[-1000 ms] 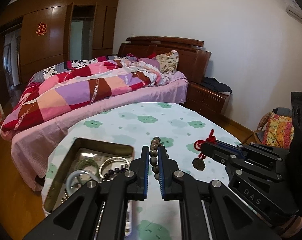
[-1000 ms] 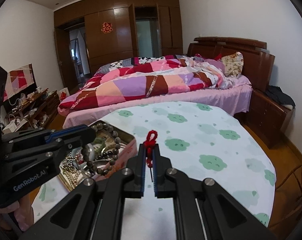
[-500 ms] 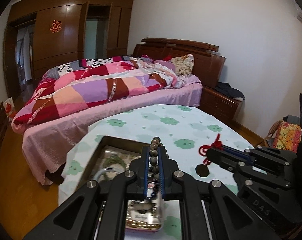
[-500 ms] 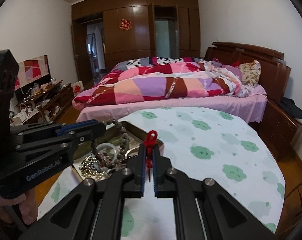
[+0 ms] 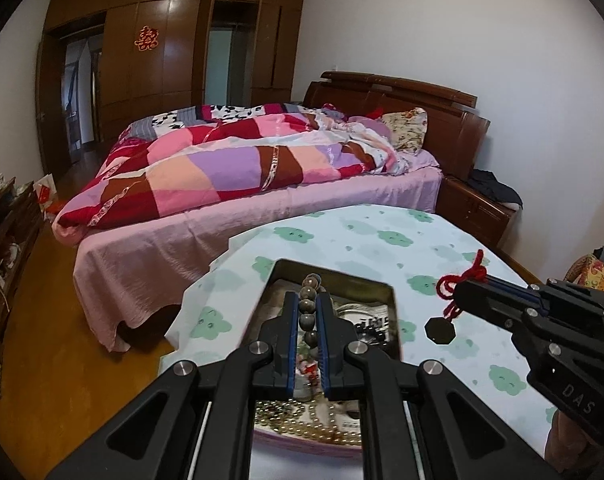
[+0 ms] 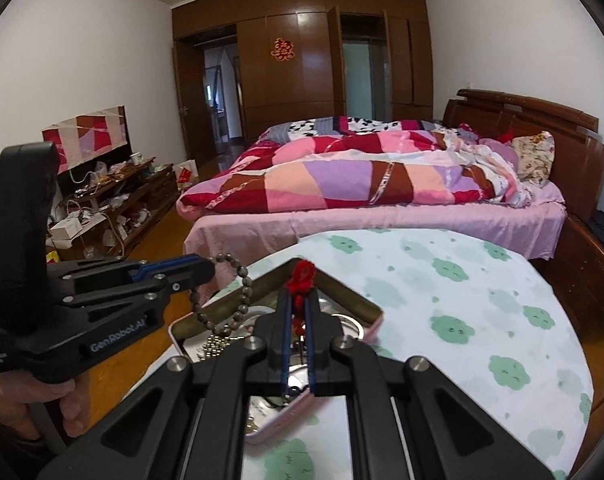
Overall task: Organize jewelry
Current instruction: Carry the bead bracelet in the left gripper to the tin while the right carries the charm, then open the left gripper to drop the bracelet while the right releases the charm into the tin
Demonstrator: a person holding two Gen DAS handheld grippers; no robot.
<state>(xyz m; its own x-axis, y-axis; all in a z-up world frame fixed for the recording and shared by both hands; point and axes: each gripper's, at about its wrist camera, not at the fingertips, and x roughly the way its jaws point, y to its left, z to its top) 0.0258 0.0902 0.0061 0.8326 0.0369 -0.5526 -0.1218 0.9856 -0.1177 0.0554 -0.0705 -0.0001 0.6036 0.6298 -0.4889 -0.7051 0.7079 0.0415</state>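
Note:
My left gripper (image 5: 305,304) is shut on a brown bead bracelet (image 5: 309,312) and holds it above the open metal jewelry tin (image 5: 394,312). The bracelet hangs as a loop in the right wrist view (image 6: 221,296), under the left gripper (image 6: 205,270). My right gripper (image 6: 298,308) is shut on a red cord pendant (image 6: 302,280) over the tin's near corner (image 6: 366,308). In the left wrist view the right gripper (image 5: 462,286) holds the red cord (image 5: 462,280), with a dark octagonal charm (image 5: 440,330) dangling. The tin holds gold beads (image 5: 302,426) and other jewelry.
The tin sits at the left edge of a round table with a white cloth printed with green clouds (image 6: 462,288). A bed with a patchwork quilt (image 5: 241,168) stands behind it. A cluttered low cabinet (image 6: 113,204) is at the left. There is wooden floor (image 5: 41,360) beside the table.
Both grippers have moved left over the tin with their loads. The bracelet and the pendant now hang above the tin rather than over the cloth.

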